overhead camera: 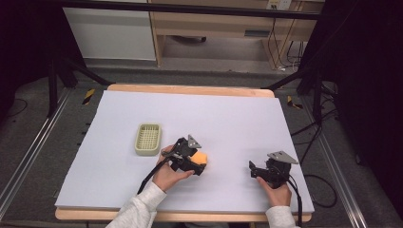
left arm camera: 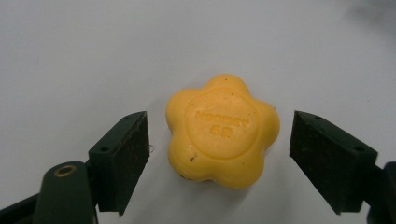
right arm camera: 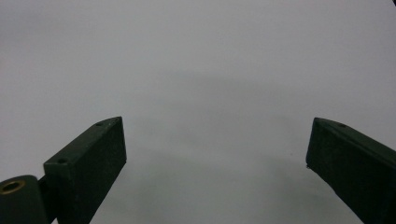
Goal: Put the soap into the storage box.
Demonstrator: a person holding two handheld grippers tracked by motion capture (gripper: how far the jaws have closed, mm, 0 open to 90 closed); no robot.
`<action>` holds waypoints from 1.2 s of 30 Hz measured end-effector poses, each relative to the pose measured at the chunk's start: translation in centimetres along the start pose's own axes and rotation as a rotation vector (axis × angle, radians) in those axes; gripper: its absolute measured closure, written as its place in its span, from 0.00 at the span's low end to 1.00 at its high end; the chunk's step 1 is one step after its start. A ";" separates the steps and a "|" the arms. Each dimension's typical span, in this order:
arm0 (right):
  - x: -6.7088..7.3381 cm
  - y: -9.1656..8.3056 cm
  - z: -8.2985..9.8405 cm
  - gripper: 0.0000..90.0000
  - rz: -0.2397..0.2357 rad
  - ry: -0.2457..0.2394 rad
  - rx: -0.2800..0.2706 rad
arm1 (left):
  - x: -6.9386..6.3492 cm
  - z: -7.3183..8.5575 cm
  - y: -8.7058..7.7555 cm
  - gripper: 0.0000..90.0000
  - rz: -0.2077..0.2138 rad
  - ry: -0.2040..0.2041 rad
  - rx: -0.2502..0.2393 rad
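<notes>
White-covered counter (overhead camera: 237,118): left hand-held gripper (left arm camera: 219,140) spread, straddling yellow flower-shaped soap (left arm camera: 222,131) between untouching jaws; close evenly on opposite lobes to avoid twisting it; right hand-held gripper (right arm camera: 217,149) spread, empty, well apart.

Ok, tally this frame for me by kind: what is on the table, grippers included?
Yellow flower-shaped soap: 1
Pale green soap tray: 1
Handheld grippers: 2, left gripper and right gripper, both open
Total: 4
</notes>
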State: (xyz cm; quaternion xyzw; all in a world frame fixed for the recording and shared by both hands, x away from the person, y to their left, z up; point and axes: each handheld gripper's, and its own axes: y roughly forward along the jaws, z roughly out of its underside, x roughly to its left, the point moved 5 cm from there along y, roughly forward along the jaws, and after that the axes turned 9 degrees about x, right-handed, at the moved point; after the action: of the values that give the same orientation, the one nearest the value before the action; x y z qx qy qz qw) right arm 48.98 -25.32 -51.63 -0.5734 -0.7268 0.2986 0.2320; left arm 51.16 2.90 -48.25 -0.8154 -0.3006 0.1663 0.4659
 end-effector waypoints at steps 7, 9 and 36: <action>0.0 0.0 0.0 0.06 -0.002 0.003 0.003 | 0.0 -0.1 0.6 0.22 0.007 0.003 0.021; 0.0 0.0 0.0 0.06 -0.001 0.003 0.003 | 0.0 -0.1 0.8 0.22 0.008 0.001 0.028; 0.0 0.0 0.0 0.06 -0.002 0.003 0.003 | 0.0 -0.1 2.7 0.27 0.028 0.004 0.091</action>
State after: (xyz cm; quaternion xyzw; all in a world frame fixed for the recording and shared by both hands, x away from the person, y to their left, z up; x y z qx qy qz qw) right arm 49.01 -25.35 -51.67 -0.5727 -0.7266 0.2986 0.2344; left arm 52.14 1.80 -50.52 -0.7977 -0.2805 0.1846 0.5008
